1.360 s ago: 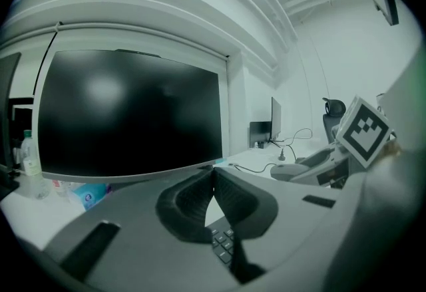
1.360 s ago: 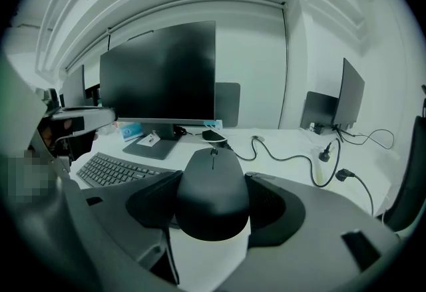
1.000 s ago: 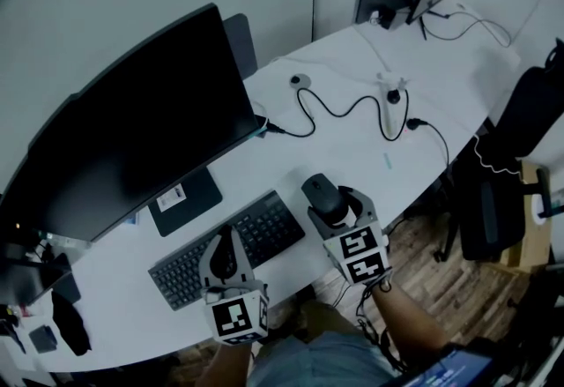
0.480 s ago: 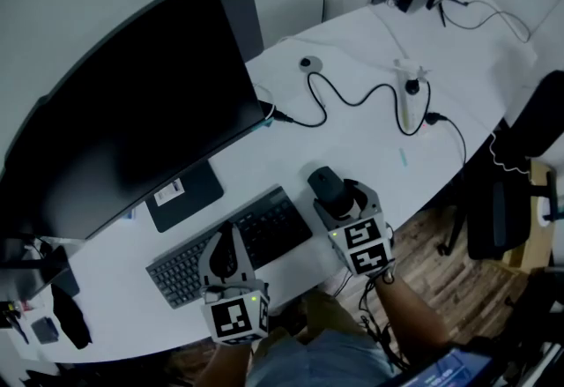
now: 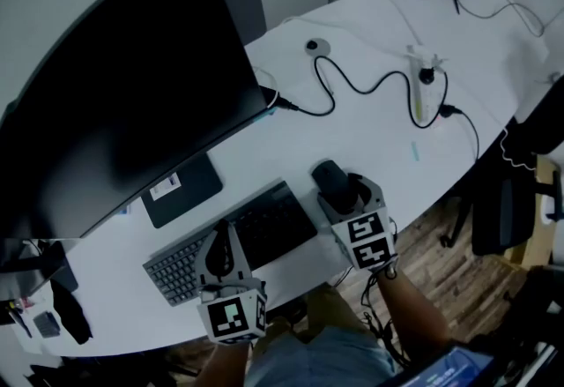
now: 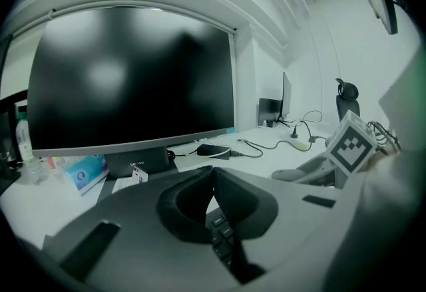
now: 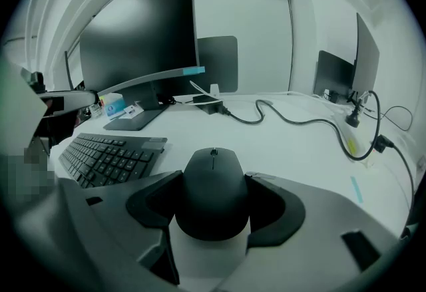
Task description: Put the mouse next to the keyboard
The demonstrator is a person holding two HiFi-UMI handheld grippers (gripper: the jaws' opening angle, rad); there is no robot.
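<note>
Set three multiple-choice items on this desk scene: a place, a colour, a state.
1. Where is the rounded black plastic mouse?
A between the right gripper's jaws, right of the dark flat keyboard
B on top of the keyboard
C in the left gripper
2. What colour is the curved desk top?
A brown
B white
C green
3. How do the left gripper's jaws stand?
A wide apart
B clamping the mouse
C together, empty
Key: A, the pads flank it; B, it looks white; C, the tips meet.

left gripper point(image 5: 226, 235), right gripper point(image 5: 344, 193): grey shells, black pads point(image 7: 150, 203) | cubes point(image 5: 232, 316): white, black square markers, 6 o'clock end
</note>
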